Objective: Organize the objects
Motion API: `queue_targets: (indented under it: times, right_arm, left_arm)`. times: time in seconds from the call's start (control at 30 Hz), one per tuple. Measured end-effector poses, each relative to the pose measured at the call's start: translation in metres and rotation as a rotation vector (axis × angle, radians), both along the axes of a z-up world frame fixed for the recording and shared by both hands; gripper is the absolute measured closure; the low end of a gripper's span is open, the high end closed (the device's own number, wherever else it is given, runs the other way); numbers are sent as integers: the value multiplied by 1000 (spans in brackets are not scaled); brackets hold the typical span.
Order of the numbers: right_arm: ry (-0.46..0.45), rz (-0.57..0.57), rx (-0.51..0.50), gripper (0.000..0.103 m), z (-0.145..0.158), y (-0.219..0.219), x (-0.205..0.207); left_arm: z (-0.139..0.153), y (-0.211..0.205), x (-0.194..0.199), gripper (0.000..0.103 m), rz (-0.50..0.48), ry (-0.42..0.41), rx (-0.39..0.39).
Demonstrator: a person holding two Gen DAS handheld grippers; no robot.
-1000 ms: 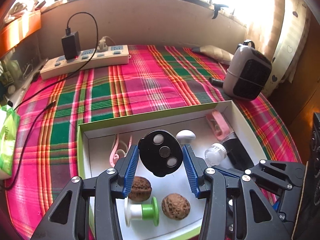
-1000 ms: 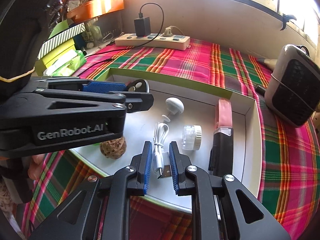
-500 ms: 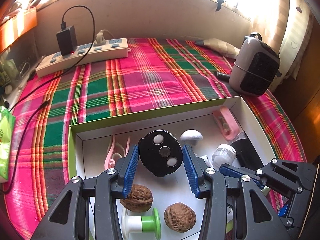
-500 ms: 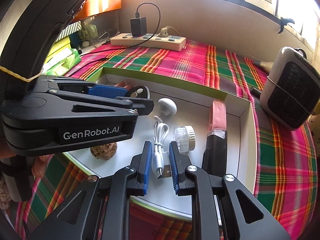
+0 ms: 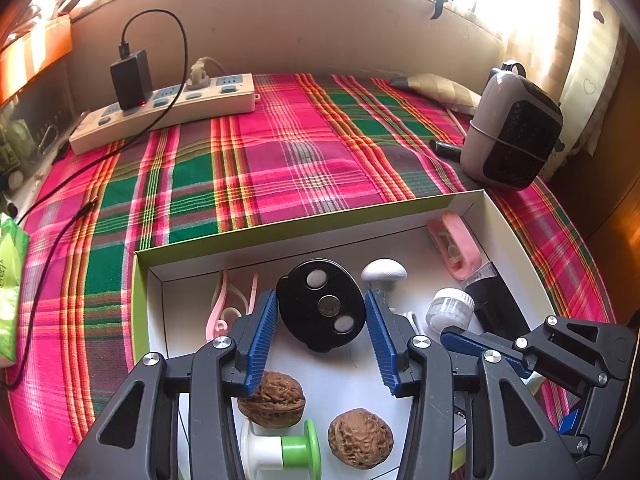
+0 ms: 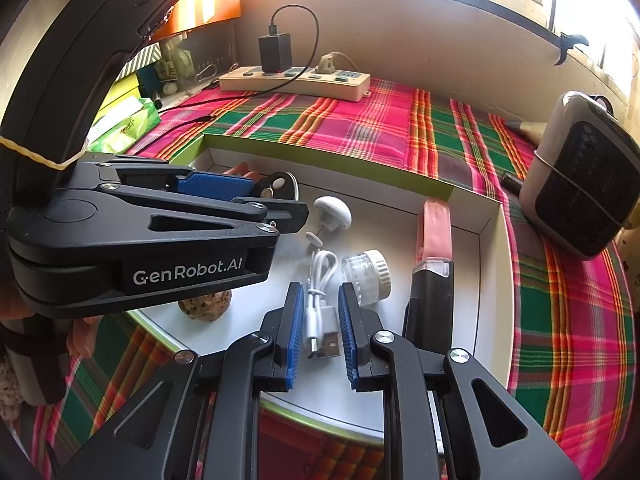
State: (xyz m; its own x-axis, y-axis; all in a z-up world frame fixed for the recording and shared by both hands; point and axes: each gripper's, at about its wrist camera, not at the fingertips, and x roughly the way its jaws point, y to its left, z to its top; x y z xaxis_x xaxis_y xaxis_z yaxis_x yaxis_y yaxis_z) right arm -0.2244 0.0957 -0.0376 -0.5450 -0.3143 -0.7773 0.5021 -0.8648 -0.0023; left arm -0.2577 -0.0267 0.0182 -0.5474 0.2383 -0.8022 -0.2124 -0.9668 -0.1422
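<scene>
Nearest in the left wrist view, the left gripper [image 5: 320,334] holds a black oval disc [image 5: 322,306] clamped between its blue pads, over the white box [image 5: 516,240]. Below it on the box floor lie two walnuts [image 5: 274,398] and a green-and-white spool [image 5: 280,454], which the right wrist view does not show, bar one walnut peeping under the left gripper. Only the right wrist view shows the right gripper [image 6: 318,326] head-on, its fingers drawn close on the plug end of a white USB cable [image 6: 320,320] in the box's near part. Beyond it in the box sit a clear jar [image 6: 366,276], a white knob [image 6: 332,212] and a pink-and-black case [image 6: 432,256]. A pink clip [image 5: 224,300] in the box's left corner appears only in the left view. Past the box, on the plaid cloth [image 5: 280,160], stand a power strip [image 5: 168,110] and a grey heater [image 5: 512,128].
</scene>
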Motion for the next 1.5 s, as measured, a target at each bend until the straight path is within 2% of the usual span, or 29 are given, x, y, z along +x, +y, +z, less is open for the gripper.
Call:
queue_targets:
  times: [0.3, 0.43, 0.63, 0.73, 1.13, 1.5]
  right_arm:
    - [2, -5, -2, 84, -1, -1, 0]
    - [1, -12, -13, 67, 0, 0, 1]
    - [-1, -20, -17, 65, 2, 1, 1]
    - [2, -22, -23, 57, 4, 1, 2]
    - [12, -54, -53, 57, 12, 8, 11]
    - [39, -94, -69, 56, 25, 16, 31]
  left_arm:
    - [0, 1, 0, 59, 0, 0, -12]
    - [0, 0, -1, 59, 1, -2, -10]
    - [-1, 0, -1, 59, 7, 0, -16]
    - [1, -2, 0, 59, 12, -1, -1]
    - [14, -7, 17, 59, 24, 28, 5]
    - [29, -15, 53, 59, 73, 80, 0]
